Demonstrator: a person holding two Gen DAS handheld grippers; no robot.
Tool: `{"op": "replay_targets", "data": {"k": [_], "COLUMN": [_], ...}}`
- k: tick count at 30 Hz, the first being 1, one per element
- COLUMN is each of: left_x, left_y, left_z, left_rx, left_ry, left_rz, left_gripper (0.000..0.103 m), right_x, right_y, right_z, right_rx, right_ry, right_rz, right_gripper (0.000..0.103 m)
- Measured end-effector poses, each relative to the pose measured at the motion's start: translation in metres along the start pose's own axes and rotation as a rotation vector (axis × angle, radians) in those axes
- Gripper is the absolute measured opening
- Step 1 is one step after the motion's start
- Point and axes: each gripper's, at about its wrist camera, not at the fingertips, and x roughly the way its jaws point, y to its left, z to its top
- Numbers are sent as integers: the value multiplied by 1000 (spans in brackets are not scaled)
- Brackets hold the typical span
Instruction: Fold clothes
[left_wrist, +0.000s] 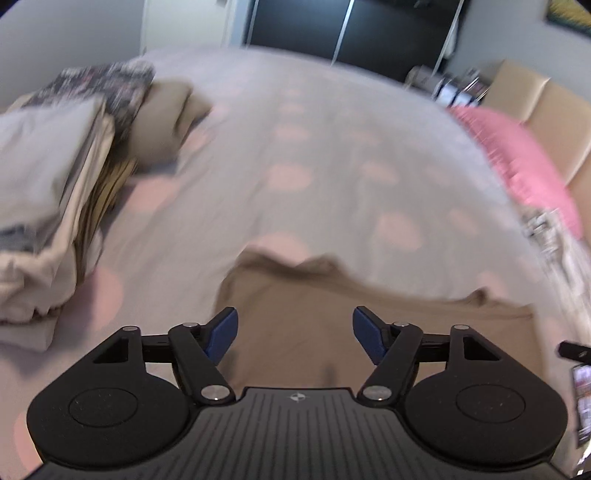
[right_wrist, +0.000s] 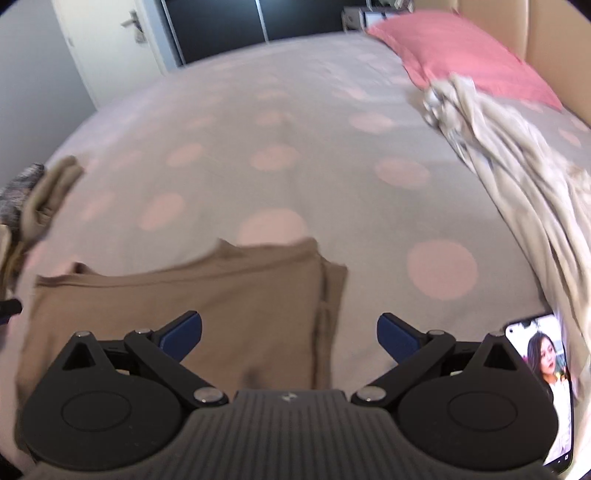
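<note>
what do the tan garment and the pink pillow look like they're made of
The tan garment looks like a thin, matte knit, probably cotton jersey: it lies limp and flat with soft folds and a stitched hem along its edge. The pink pillow seems to have a smooth woven cover, perhaps cotton, matte with faint creases. Motion blur hides the weave on both, so this stays a guess.

right gripper (right_wrist: 289, 338) hovering jaws wide over folded tan garment (right_wrist: 177, 295) lying on dotted bedspread (right_wrist: 295, 129); phone (right_wrist: 546, 387) sitting just right.
</note>
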Motion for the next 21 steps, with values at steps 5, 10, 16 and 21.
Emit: {"op": "replay_targets", "data": {"k": [5,10,16,21], "left_x": [10,21,29,30], "left_y": [5,10,13,10], "left_z": [-3,-5,-8,-8], "left_rx": [-4,-8,-8,9], "left_ry": [29,59,85,91], "left_rz": [18,37,47,52], "left_gripper": [64,64,64,64], "right_x": [16,31,49,50], "right_y": [-6,-9,-20,-14], "right_z": [2,2,-5,-10], "right_rx": [7,-7,58,44], "right_ry": [40,77,137,125], "right_rz": [3,-21,-35,-28], "right_gripper": [100,86,68,52]}}
